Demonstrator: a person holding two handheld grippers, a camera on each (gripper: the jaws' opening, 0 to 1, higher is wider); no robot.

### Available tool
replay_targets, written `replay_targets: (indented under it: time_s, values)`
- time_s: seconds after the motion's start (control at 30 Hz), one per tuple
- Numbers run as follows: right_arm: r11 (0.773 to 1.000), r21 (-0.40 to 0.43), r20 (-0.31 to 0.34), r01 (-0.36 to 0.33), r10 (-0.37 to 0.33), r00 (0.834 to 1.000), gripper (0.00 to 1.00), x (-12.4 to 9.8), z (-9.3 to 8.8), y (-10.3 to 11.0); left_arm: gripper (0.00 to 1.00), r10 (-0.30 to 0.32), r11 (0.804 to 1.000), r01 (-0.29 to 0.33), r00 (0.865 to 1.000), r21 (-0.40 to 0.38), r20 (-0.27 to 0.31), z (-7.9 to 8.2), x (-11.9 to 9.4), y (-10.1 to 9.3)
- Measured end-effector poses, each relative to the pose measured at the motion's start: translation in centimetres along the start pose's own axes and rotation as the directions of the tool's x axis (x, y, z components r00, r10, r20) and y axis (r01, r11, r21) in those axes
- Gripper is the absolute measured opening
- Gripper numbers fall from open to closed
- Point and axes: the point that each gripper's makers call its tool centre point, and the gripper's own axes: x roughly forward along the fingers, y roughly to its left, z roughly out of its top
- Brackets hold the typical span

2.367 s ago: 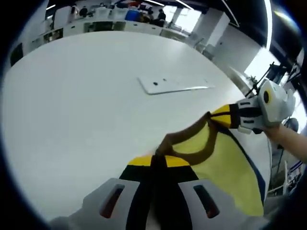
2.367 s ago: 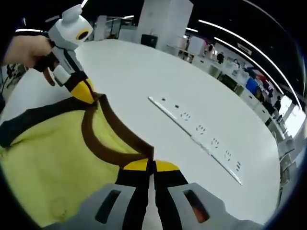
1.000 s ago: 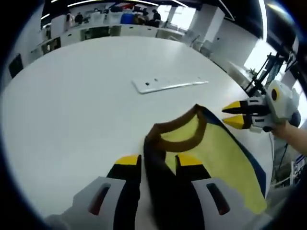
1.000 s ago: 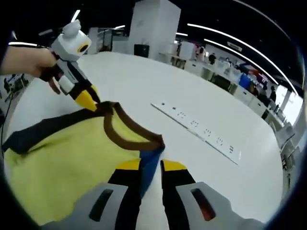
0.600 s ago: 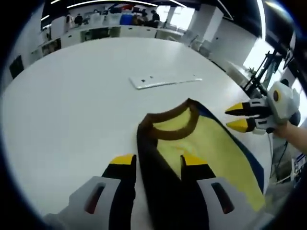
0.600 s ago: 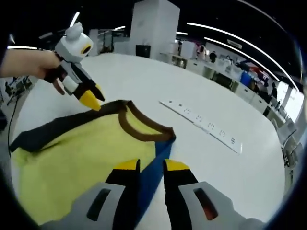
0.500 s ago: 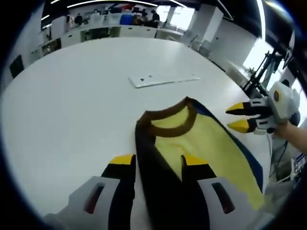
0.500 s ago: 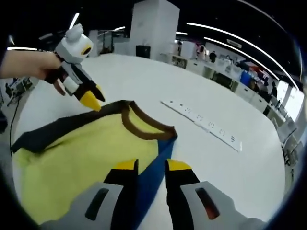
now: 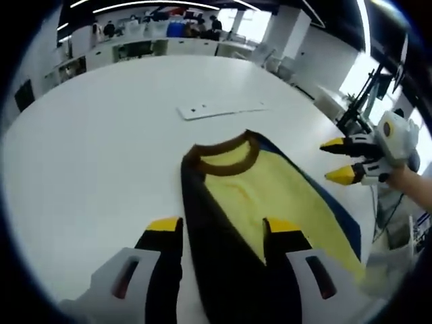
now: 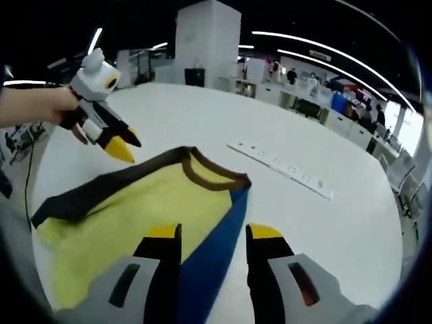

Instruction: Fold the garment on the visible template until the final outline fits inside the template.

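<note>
Left gripper view: I see my left tongs released, jaws spread wide with yellow tips on either side of the dark sleeve band of the garment. The tongs grasp nothing. The garment lies flat on the white tabletop, yellow panel facing up, brown collar at the far end, blue edge along its right side. To the right, the right tongs hover above and beside the garment's blue edge, jaws parted and holding nothing, with a hand behind them. Past the collar, well apart from the garment, a flat white strip lies on the tabletop.

Right gripper view: I see the right tongs released, jaws straddling the blue band of the garment without gripping it. The left tongs, open, hover near the dark band at the left. The collar sits ahead; the strip lies beyond it, apart.
</note>
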Motion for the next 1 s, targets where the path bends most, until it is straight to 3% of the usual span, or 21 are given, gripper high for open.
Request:
replay_targets:
  time_s: [0.47,1.0]
  values:
    - [0.998,0.062,0.029,-0.007,0.005,1.000,0.51,-3.8,0.2,1.8,0.57,-0.003,1.000,0.002,0.999,0.015,0.032,-1.2,-4.0,-2.2]
    - [0.996,0.089,0.018,-0.008,0.007,1.000,0.65,-7.7,-1.1,3.1,0.69,-0.004,0.997,0.013,0.992,-0.073,0.126,-4.0,-9.5,-4.0]
